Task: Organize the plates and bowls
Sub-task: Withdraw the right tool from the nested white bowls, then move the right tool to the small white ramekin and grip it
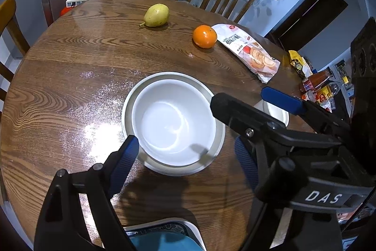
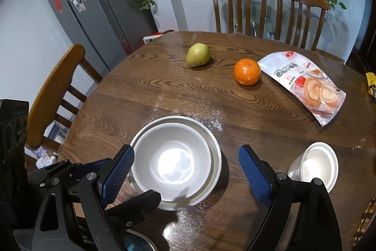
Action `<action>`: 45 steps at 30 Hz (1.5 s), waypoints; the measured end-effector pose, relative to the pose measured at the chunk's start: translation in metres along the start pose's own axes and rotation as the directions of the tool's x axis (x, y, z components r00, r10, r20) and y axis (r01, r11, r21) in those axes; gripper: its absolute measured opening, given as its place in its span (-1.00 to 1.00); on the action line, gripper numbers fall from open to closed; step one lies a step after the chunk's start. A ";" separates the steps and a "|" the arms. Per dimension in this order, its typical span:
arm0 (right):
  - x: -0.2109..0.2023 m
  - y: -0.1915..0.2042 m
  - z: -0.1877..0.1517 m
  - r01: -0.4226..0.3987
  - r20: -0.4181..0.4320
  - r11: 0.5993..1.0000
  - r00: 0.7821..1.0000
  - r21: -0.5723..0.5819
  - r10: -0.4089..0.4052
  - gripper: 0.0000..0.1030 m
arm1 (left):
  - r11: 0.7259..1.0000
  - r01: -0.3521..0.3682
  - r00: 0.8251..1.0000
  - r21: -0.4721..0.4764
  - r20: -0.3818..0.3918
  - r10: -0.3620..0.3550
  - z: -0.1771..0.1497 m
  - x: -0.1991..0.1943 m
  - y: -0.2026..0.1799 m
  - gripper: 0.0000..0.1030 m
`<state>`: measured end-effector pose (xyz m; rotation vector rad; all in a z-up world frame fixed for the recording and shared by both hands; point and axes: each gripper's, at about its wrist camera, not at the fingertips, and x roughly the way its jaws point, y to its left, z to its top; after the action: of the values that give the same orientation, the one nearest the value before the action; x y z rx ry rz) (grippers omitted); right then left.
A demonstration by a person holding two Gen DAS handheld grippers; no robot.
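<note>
Left wrist view: white ceramic bowl [image 1: 174, 124] nested in wider white bowl [image 1: 128, 109] at frame centre on round wooden table [image 1: 58, 77]; left gripper [image 1: 188, 154] spread wide around them, holding nothing. Right wrist view: right gripper [image 2: 185, 171] also wide, empty; small white bowl [image 2: 315, 166] at lower right.

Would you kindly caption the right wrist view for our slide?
Open right gripper hovers over nested white bowls beside a small bowl on the wooden table.
</note>
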<state>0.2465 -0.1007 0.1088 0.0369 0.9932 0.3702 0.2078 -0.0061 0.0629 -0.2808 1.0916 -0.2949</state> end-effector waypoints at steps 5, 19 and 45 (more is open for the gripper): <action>-0.003 -0.002 0.000 0.011 0.017 1.000 1.000 -0.003 -0.011 0.87 | 1.000 0.002 1.000 -0.002 0.003 -0.002 0.000 0.000 0.000 0.65; -0.002 -0.018 0.001 0.106 0.018 0.994 0.994 0.008 -0.106 0.87 | 1.000 0.003 1.000 -0.008 -0.001 -0.003 0.001 0.000 0.001 0.65; -0.010 -0.086 0.001 0.255 -0.002 0.950 0.966 0.182 -0.259 0.87 | 0.999 0.042 0.999 0.000 0.008 -0.042 -0.001 -0.004 -0.001 0.66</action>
<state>0.2673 -0.1845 0.1002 0.0754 0.9936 0.0393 0.2054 -0.0059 0.0663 -0.3053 1.0788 -0.3308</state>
